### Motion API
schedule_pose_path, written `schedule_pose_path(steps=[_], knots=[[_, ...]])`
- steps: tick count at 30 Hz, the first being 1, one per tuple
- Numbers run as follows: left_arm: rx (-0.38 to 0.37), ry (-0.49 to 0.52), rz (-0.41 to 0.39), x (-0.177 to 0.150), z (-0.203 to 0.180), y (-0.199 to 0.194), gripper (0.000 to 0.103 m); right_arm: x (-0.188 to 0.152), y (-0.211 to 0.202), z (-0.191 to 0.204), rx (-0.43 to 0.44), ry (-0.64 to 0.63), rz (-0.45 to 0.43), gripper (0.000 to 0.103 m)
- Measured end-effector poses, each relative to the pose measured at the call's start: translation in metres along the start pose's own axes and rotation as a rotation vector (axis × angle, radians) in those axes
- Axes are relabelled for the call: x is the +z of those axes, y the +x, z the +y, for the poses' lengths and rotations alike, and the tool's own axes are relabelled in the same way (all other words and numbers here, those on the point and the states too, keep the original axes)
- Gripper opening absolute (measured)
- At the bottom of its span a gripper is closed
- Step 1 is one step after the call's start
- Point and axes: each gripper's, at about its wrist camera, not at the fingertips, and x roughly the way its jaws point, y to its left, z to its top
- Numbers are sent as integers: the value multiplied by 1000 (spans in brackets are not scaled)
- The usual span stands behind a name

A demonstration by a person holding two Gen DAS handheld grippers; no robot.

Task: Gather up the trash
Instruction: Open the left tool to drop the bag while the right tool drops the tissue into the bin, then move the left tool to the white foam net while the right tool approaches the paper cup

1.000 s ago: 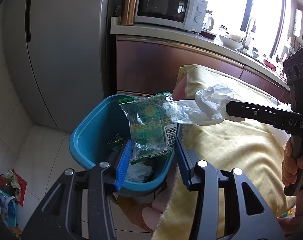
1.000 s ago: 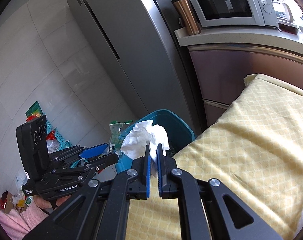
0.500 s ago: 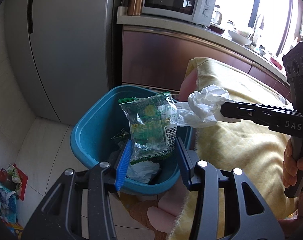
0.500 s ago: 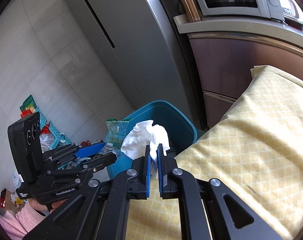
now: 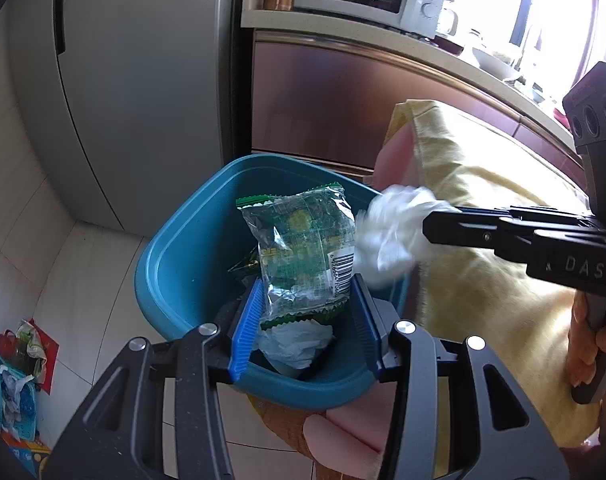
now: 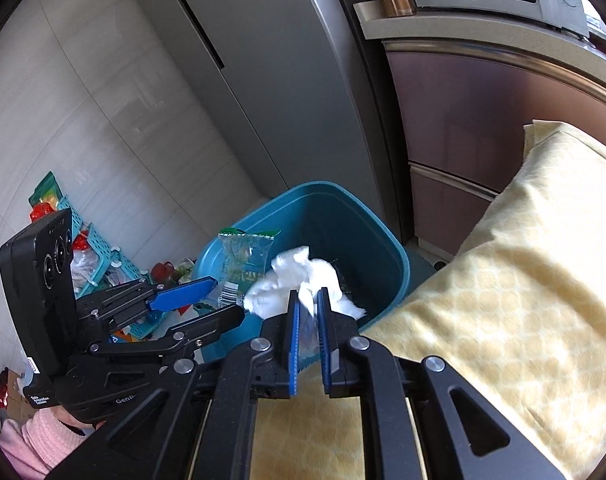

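— Largest first? Grey fridge (image 5: 135, 92) behind, yellow cloth (image 6: 515, 300) on the right, blue bin (image 5: 183, 264) on the floor between them.

— And inside? Crumpled white paper (image 5: 295, 342) at the bottom.

— Left gripper (image 5: 305, 318)? Clamped on a green snack wrapper (image 5: 303, 256), held upright over the bin's mouth.

— Right gripper (image 6: 307, 320)? Just been opening; narrow gap now, white tissue (image 6: 303, 284) between the pads, whether pressed hard to tell, hanging over the bin's near rim, beside the wrapper.
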Motion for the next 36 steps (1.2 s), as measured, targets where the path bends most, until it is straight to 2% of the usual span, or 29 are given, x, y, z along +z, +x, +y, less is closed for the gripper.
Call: schedule_pose_path(steps=[6,8,13,17,22,26,29,30,36], knots=[[17,-27,26,0,6,15,46,6,12,-2,-5,20,22,13],[19,-34,31,-1,8,19,50,5,12,-2,-3,22,24,13],[20,-62,38,-4,13,25,51,0,7,-5,-2,34,14,20],[11,-63,22,-5,12,21,51,-6,0,-7,2,36,9,20],[-6,-28,-38,-5,1,1,55,-14,-16,-6,10,25,-20,20],[-49,12,-98,-5,-16,-22,60,-25,-44,0,10,1,-75,23],[-97,54,-132,-6,-37,-36,64,-36,-70,2,-6,-18,-125,29],[-115,71,-140,-6,-45,-40,64,-40,-79,1,-13,-20,-141,31],[-249,191,-156,-12,-104,-55,66,-67,-137,-16,-60,23,-244,32]])
